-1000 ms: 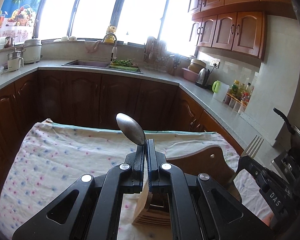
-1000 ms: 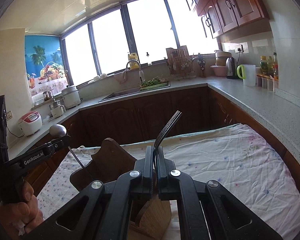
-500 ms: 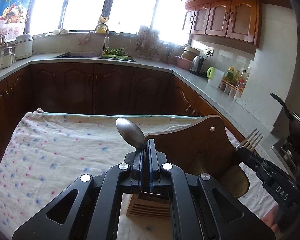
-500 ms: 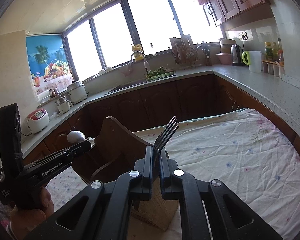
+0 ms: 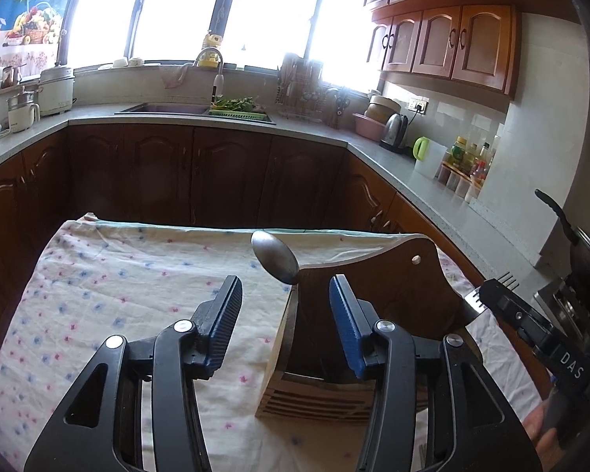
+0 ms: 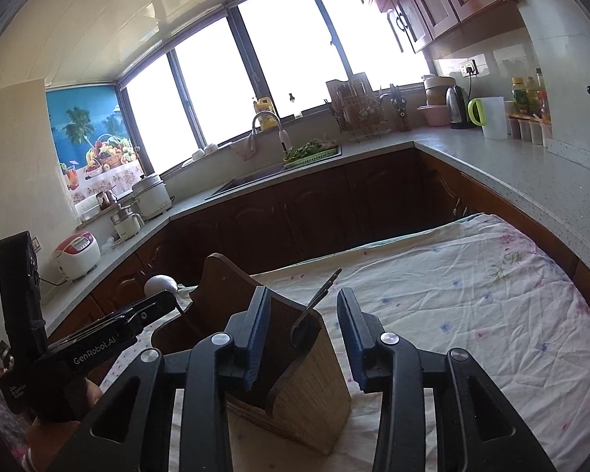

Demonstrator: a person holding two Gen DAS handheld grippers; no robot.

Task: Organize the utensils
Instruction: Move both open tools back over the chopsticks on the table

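A wooden utensil holder (image 5: 358, 338) stands on the flowered tablecloth (image 5: 118, 295); it also shows in the right wrist view (image 6: 295, 373). A metal spoon (image 5: 275, 257) stands in its left side, bowl up. A fork (image 6: 314, 303) stands in its right side, tines up; its tines show in the left wrist view (image 5: 487, 295). My left gripper (image 5: 285, 301) is open just behind the spoon, touching nothing. My right gripper (image 6: 305, 306) is open around the fork, not gripping it. The spoon bowl (image 6: 161, 285) shows beside the left gripper's fingers (image 6: 137, 314).
The table stands in a U-shaped kitchen. A grey counter (image 6: 531, 181) runs close along the right, with a kettle (image 6: 456, 106), jug (image 6: 491, 116) and bottles. A sink (image 5: 169, 109) and dish rack lie at the back. Tablecloth stretches left of the holder.
Both grippers have opened. The spoon and fork, held a second ago, now stand free in the wooden holder. Both grippers have drawn back slightly.
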